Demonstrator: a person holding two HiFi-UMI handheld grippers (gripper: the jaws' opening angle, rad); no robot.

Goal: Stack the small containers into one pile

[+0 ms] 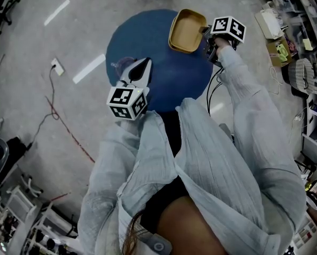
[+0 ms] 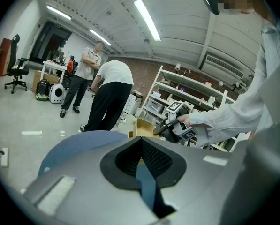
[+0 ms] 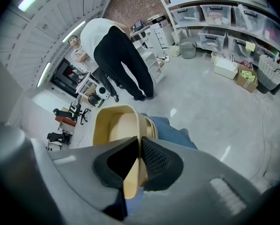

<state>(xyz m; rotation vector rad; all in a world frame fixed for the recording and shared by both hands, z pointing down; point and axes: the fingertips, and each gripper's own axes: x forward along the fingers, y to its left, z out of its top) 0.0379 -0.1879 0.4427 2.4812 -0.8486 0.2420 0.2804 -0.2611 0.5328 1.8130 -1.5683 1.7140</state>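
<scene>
A tan rounded container [image 1: 186, 31] sits at the far right edge of the round blue table [image 1: 174, 84]. My right gripper [image 1: 205, 33] is shut on its near rim; in the right gripper view the pads [image 3: 151, 156] pinch the tan wall [image 3: 116, 125], and a second tan rim shows nested just under it. My left gripper [image 1: 146, 61] hovers over the table's left part with its jaws together and nothing between them. From the left gripper [image 2: 140, 139] I see the tan container [image 2: 142, 125] and the right gripper [image 2: 177, 121] beyond it.
A small clear thing [image 1: 118, 65] lies on the table beside the left gripper. Two people [image 2: 107, 95] stand past the table, near white shelving [image 2: 177, 93]. Storage bins and boxes [image 1: 277, 49] line the right side. A cable [image 1: 57, 110] runs over the floor at left.
</scene>
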